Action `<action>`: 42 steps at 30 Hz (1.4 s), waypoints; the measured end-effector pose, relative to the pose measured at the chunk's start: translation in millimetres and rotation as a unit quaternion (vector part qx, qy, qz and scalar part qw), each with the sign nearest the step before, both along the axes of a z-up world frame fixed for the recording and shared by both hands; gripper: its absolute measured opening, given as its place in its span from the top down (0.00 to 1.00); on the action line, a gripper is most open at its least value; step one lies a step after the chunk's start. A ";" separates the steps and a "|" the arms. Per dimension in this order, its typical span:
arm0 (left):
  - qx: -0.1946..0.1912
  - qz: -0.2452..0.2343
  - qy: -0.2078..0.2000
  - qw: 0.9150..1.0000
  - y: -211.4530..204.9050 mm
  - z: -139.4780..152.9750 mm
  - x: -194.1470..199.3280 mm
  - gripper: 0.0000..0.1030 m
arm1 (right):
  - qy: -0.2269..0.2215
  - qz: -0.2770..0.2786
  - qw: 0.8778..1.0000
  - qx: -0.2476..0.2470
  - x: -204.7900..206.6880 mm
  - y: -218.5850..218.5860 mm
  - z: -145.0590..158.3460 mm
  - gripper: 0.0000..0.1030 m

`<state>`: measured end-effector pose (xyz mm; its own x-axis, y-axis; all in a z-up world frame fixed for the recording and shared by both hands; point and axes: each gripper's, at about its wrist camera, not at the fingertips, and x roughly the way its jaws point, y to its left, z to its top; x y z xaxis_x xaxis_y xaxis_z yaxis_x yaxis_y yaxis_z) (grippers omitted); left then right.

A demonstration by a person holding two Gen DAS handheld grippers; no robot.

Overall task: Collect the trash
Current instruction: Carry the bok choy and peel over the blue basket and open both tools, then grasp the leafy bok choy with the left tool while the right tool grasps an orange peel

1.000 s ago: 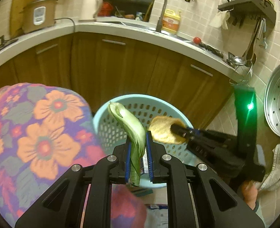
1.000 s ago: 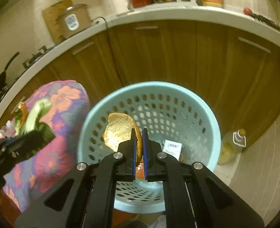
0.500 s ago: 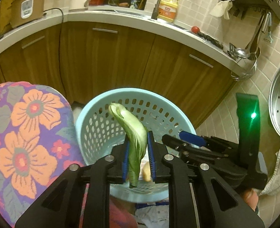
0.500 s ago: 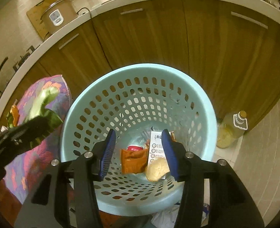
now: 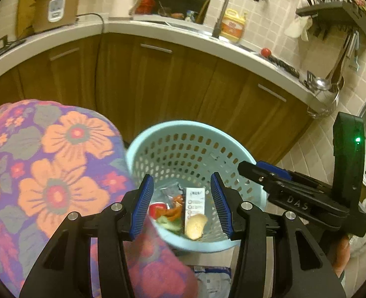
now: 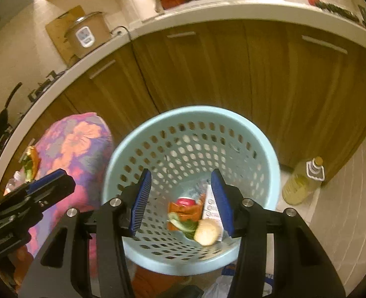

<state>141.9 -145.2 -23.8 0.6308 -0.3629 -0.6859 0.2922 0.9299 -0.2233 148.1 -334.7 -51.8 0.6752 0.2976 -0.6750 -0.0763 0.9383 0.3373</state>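
1. Kitchen cupboards (image 5: 173, 92) in brown wood curve round the far side under a pale bench (image 5: 158, 28) that carries a rice cooker (image 5: 56, 10), a kettle (image 5: 124, 1) and a tap (image 5: 215, 2).

2. Left of centre a big flowered cloth (image 5: 51, 164) covers something rounded; scraps still lie at its far left edge, so the collecting is probably not finished.

3. Between cloth and cupboards the blue basket (image 5: 143, 146) stands on the floor, just right of the cloth and directly under both tools.

4. Right of the basket, a bottle (image 6: 303, 182) of yellow liquid stands on the tiled floor.

5. Left tool (image 5: 181, 206): its jaws have just been opening and now stand apart with nothing between them. A second ago they pinched a green leaf over the basket; that grip is gone.

6. Right tool (image 6: 180, 198): its jaws also opened within the last second and hold nothing. Its round, golden piece left them first.

7. Basket floor: a white carton (image 6: 211, 206), an orange wrapper (image 6: 183, 212) and a red-topped item (image 6: 185, 201) lie together.

8. Leaf (image 6: 183, 226) now lies on the wrapper's near edge, and the pale round piece (image 6: 205, 234) sits just right of it against the carton.

9. Reading: both drops have landed inside, so this pair of trash items is done and both tools are free to fetch the next scraps.
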 end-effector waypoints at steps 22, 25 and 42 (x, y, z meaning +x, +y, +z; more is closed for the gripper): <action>-0.034 0.220 -0.027 0.975 186.3 25.7 -68.0 0.54 | -0.059 0.170 0.984 -0.016 -16.4 178.9 56.4 0.55; -0.044 0.249 -0.019 0.967 215.7 25.0 -71.5 0.54 | -0.062 0.196 0.978 -0.021 -13.5 210.1 61.1 0.55; 0.024 0.284 0.039 0.958 259.9 -4.5 13.7 0.57 | -0.043 0.255 0.966 -0.025 71.9 312.7 47.8 0.55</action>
<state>155.6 114.8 -28.2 0.6633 0.0569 -0.7462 -0.2803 0.9434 -0.1772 219.9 -21.9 -4.0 0.5037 0.5755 -0.6443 -0.5591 0.7857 0.2648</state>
